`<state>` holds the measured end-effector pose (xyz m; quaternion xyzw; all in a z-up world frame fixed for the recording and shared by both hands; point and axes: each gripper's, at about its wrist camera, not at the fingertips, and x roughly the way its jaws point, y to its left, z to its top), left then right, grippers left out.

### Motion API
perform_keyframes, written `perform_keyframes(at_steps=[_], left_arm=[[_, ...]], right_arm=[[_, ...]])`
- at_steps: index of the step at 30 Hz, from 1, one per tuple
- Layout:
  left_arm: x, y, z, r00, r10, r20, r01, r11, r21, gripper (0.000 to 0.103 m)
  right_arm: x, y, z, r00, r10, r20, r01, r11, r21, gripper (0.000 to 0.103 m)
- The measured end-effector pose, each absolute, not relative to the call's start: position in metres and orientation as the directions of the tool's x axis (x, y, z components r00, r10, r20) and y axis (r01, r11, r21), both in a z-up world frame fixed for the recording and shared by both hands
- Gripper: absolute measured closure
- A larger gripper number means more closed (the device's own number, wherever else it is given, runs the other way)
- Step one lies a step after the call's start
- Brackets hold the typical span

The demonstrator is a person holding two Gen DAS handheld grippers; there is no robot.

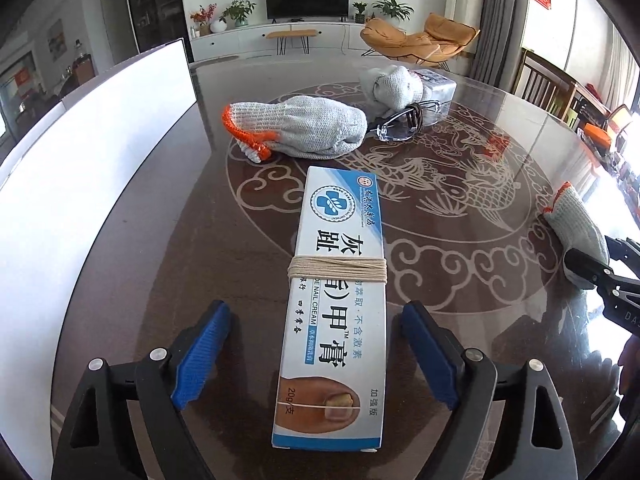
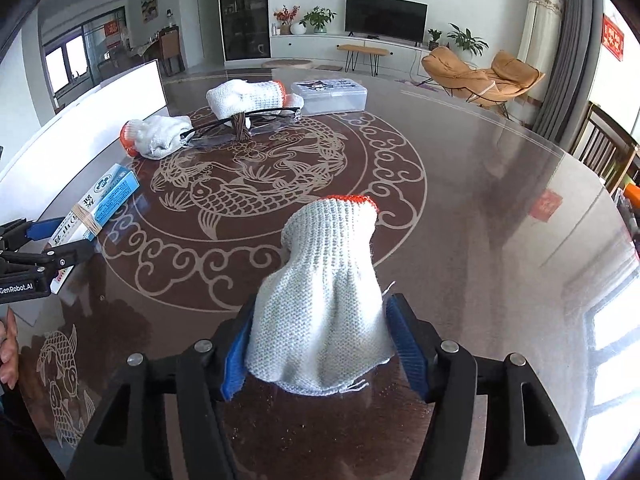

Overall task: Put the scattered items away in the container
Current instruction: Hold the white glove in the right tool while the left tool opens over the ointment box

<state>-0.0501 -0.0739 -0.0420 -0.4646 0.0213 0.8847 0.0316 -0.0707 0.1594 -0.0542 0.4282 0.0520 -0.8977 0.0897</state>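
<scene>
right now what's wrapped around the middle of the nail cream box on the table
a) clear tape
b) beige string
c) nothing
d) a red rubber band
b: in the left wrist view the nail cream box lies on the table between the open fingers of the left gripper, and several turns of beige string cross its middle.

glove (image 1: 576, 236) partly hidden by right tongs (image 1: 600, 276)
</scene>
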Motion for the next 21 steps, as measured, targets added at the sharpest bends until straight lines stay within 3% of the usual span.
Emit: perform_keyframes(at_steps=[3,21], left_arm=[[-0.055,-0.0787,-0.0452,-0.552,0.021,-0.834,-0.047,-0.999,0.006,0.0],[-0.0565,-0.0796,-0.0462,-0.55,0.019,-0.835,-0.041,-0.999,0.005,0.0]], right_arm=[[-0.0737,0.1637,-0.0555,-0.605,-0.136,-0.784,0.204,-0.979,0.013,0.038],[-0.0765,0.1657,-0.0569,-0.598,-0.148,-0.787,0.204,-0.978,0.029,0.034]])
